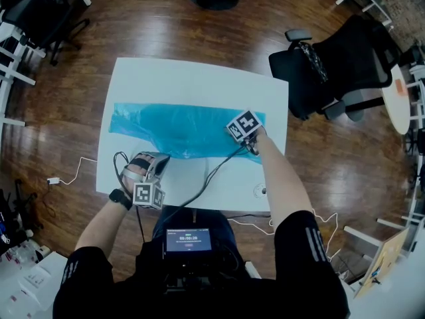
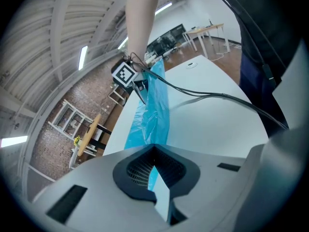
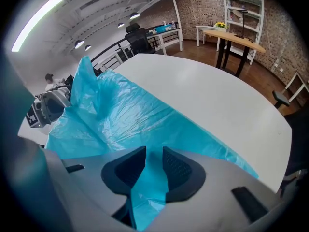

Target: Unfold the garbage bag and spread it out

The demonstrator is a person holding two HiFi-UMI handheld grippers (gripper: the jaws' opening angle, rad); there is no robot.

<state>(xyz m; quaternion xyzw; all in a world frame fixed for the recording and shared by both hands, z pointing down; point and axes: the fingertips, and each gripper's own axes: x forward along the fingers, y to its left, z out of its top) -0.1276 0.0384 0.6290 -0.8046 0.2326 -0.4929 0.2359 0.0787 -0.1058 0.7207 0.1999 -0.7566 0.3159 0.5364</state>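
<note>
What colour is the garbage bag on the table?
The garbage bag is translucent light blue, clearest in the right gripper view.

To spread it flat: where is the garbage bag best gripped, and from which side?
Best pinch the garbage bag at its near long edge, coming from the near side: the film lies mostly flat, so only an edge gives a lip.

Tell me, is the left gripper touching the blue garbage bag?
Touching. In the left gripper view, the left gripper has its fingers shut on a blue sliver of the garbage bag.
</note>
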